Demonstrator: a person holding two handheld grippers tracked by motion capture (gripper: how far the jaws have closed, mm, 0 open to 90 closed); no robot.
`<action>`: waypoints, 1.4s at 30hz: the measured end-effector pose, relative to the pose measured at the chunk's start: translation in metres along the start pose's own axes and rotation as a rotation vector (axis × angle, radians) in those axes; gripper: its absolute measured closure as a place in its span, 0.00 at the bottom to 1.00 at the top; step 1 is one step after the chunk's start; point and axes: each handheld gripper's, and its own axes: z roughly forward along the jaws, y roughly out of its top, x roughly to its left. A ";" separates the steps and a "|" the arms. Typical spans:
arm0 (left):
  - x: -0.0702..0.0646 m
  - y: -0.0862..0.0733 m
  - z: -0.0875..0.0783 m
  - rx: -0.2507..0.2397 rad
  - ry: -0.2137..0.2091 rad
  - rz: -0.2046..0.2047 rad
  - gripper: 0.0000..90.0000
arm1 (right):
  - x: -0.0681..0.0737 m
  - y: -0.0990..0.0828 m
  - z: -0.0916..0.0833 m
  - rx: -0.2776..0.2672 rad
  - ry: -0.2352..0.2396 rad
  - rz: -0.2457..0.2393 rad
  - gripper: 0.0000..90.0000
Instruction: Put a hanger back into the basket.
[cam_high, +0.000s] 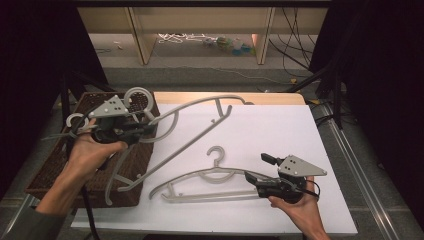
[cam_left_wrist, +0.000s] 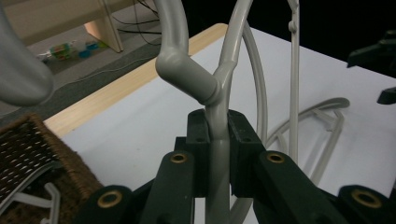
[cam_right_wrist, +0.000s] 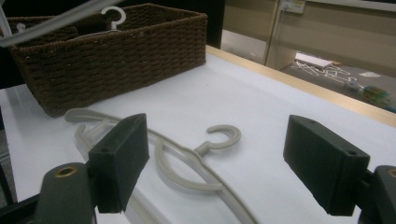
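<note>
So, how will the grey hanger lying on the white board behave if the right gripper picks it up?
The flat hanger is thin moulded plastic, so probably light and fairly stiff. Gripped at one end by the right gripper, it would likely swing. Its smooth bars may slip.

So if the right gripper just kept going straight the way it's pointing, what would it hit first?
Probably the grey hanger lying flat on the white sheet: the open right gripper aims low over it, its hook straight ahead. The wicker basket sits beyond, to one side.

No readable markings

No text, label, brand, number or sign can be read on anything pictured.
</note>
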 end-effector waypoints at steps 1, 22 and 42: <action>0.005 0.001 -0.003 -0.002 0.010 0.000 0.90 | 0.000 0.000 0.000 0.000 0.000 0.000 0.26; 0.116 -0.040 -0.051 -0.001 0.318 -0.144 0.90 | -0.001 -0.004 0.002 0.016 0.004 0.014 0.20; 0.163 -0.076 -0.046 0.098 0.432 -0.159 0.90 | -0.002 -0.004 0.002 0.023 0.010 0.009 0.20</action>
